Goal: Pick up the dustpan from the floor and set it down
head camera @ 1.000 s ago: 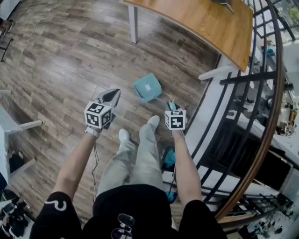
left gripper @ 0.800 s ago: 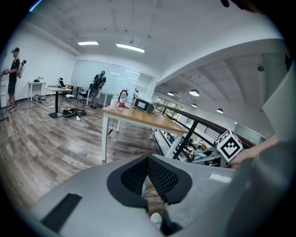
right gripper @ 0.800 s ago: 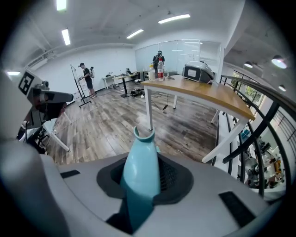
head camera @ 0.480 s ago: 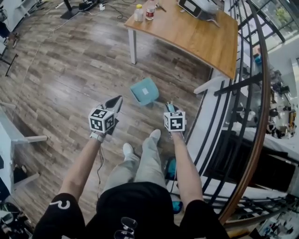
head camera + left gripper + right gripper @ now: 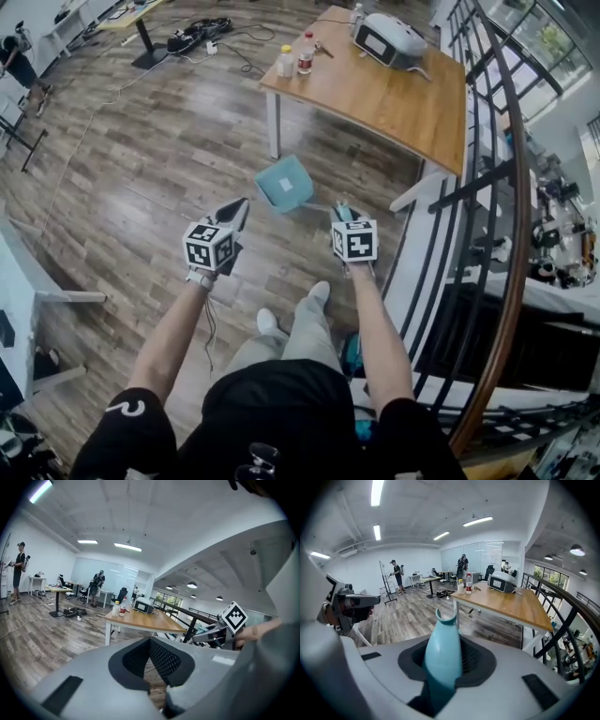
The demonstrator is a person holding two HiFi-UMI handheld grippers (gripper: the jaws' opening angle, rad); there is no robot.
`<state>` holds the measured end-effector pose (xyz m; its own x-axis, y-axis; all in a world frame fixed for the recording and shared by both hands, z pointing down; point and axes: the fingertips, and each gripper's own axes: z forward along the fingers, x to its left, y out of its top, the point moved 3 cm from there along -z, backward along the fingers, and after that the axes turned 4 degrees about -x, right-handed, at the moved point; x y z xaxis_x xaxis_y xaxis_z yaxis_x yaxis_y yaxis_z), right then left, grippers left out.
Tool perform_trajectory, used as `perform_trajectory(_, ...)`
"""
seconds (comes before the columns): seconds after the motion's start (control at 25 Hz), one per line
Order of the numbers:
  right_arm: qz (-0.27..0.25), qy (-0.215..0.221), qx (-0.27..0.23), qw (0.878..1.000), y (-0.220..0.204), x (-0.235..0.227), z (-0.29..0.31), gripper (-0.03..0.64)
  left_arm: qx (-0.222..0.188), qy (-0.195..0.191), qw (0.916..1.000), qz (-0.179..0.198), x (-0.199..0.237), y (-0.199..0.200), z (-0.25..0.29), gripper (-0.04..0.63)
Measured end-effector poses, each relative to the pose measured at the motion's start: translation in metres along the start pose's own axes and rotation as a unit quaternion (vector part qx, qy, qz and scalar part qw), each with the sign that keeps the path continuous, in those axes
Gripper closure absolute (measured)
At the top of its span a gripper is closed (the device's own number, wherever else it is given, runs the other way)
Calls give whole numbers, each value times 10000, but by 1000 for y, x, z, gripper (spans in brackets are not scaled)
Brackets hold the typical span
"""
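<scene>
The right gripper [image 5: 344, 209] sat just right of the frame's centre in the head view. Its fingers [image 5: 474, 659] were clenched on the dustpan [image 5: 285, 184] by its pale blue handle [image 5: 442, 644]. In the right gripper view the handle stood upright between them, filling the gap, its notched tip rising above them. The square pan [image 5: 281, 180] showed up and to the left of that gripper in the head view, joined to it by a thin stem [image 5: 323, 204]. Whether the pan cleared the wood floor [image 5: 141, 178] could not be determined from that steep angle.

The left gripper [image 5: 241, 204] was held at left of centre, level with the right one and well apart from the dustpan. Its fingers were closed tip to tip, nothing between them. Only floor boards showed through the gap behind the tips in the left gripper view.

A wooden desk [image 5: 412, 112] on white legs occupied the upper centre-right of the head view, near the pan. It carried two small bottles [image 5: 294, 62] at its left end and a white machine [image 5: 386, 39] at its far edge. A dark railing [image 5: 492, 178] ran down the right side of the frame. The person's two pale shoes [image 5: 319, 292] stood on the floor below the grippers.
</scene>
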<state>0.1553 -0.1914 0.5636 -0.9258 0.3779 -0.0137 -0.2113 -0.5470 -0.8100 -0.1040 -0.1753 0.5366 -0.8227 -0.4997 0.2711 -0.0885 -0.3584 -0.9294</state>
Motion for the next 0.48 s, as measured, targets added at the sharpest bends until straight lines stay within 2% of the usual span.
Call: perform_trajectory(0.48, -37, 171, -489, 9987, 68, 23, -29, 534, -399, -61, 9989, 233, 6, 72, -26, 597)
